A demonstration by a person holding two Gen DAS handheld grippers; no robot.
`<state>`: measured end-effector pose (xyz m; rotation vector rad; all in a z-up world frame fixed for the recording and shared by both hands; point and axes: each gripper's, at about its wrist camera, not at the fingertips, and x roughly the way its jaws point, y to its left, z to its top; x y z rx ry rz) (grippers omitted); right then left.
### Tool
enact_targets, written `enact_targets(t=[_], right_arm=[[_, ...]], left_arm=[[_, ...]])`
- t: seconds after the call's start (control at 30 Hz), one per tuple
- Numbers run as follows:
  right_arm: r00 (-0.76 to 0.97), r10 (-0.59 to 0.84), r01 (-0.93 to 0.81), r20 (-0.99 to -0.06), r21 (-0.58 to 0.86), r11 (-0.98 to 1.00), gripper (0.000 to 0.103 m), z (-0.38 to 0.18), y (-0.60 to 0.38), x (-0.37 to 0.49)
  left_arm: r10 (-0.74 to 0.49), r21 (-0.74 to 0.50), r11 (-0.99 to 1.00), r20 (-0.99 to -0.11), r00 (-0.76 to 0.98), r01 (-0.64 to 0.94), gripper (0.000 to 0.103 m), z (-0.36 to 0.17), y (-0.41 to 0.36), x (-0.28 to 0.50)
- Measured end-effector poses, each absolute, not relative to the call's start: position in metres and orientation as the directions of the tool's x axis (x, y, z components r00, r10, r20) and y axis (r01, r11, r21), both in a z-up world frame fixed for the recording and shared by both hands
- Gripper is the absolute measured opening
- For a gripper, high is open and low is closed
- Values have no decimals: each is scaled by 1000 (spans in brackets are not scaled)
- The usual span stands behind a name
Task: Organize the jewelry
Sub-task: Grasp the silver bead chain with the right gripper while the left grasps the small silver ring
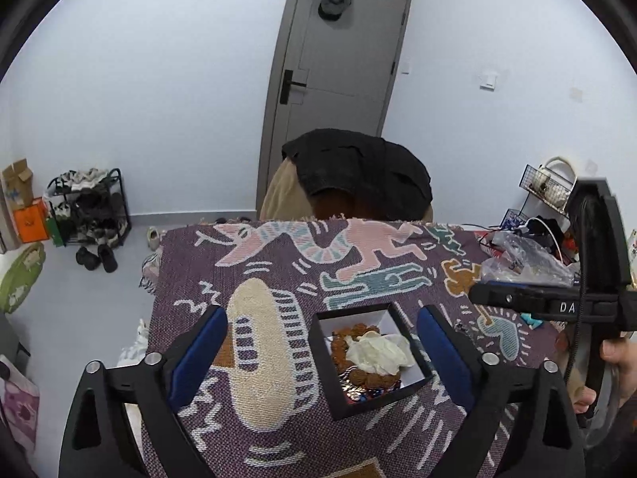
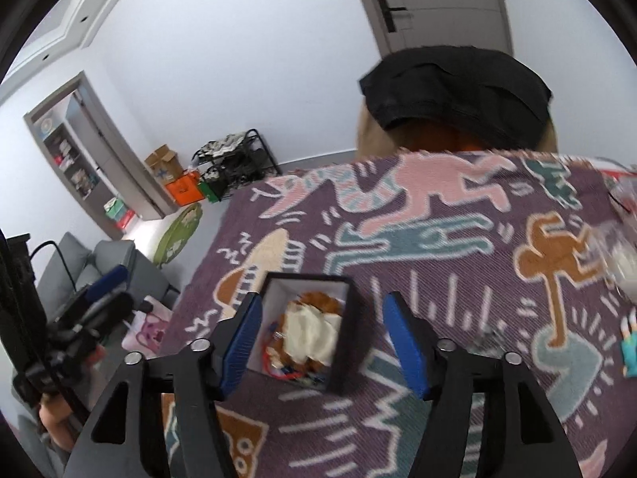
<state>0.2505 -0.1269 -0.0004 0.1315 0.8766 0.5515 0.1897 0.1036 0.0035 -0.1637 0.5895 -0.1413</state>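
Both cameras ride on hand-held grippers and look forward and downward along their own blue-padded fingers, toward the far wall and its grey door point(image 1: 338, 59).

The left wrist view sits close above the patterned cloth point(image 1: 278, 263), with the open black box point(image 1: 338, 358) between its fingers and the other gripper at its right edge.

The right wrist view is nearer, tilted, aimed further left toward the shoe rack point(image 2: 235, 163).

Both share the box point(image 2: 346, 330), cloth point(image 2: 458, 247), draped chair point(image 2: 458, 91) and door point(image 2: 438, 4).
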Motion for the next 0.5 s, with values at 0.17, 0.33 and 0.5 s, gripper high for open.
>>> enact_targets(t=[0.17,0.33,0.5], right_arm=[[531,488,-343,-693,351,871,70,-11,-162,248],[542,476,-298,-693,371,880,70,-22,-194,247],[539,461,-291,-705,358,887,70,-36,-211,244]], left_arm=[[-191,-188,977,-543,817,103,98,5,90,189],[-203,-174,977,-548,811,127,98,5,71,189],[-228,-183,972,-551,803,150,98,3,57,192]])
